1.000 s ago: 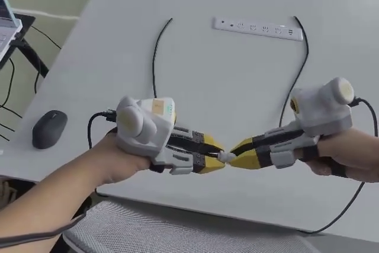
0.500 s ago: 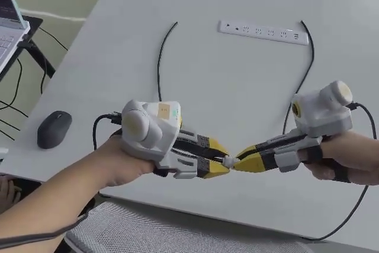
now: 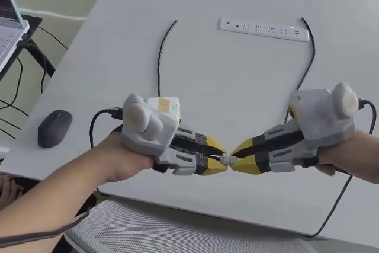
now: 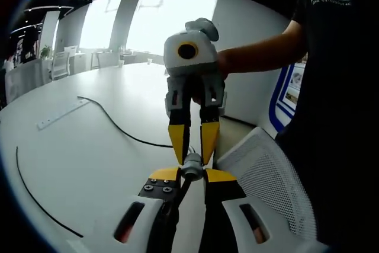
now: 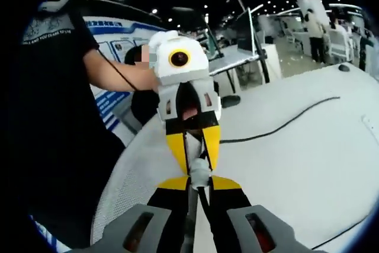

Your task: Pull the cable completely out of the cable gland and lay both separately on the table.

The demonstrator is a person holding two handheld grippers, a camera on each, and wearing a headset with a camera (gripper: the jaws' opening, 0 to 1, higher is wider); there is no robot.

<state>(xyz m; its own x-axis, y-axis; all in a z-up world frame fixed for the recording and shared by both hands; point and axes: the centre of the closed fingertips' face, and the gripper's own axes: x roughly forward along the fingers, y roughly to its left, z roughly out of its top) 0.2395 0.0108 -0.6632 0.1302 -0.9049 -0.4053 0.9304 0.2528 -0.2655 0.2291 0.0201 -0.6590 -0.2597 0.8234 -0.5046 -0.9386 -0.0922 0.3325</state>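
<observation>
Above the table [image 3: 249, 87] edge we pinch the cable gland [image 3: 227, 159] in the near-closed right gripper [image 3: 238, 162], the left gripper [image 3: 218, 162] seemingly closed on the cable [image 3: 158, 66], which the left gripper view shows running between its jaws.

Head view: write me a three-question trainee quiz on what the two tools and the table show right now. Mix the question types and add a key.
1. True or false: the cable gland lies flat on the table.
2. What lies across the far part of the table? A) a white power strip B) a kettle C) a screwdriver
3. Which is nearer the mouse, the left tool or the right tool?
Key: 1 false, it is held up between the two tool tips. 2 A. 3 the left tool.
</observation>
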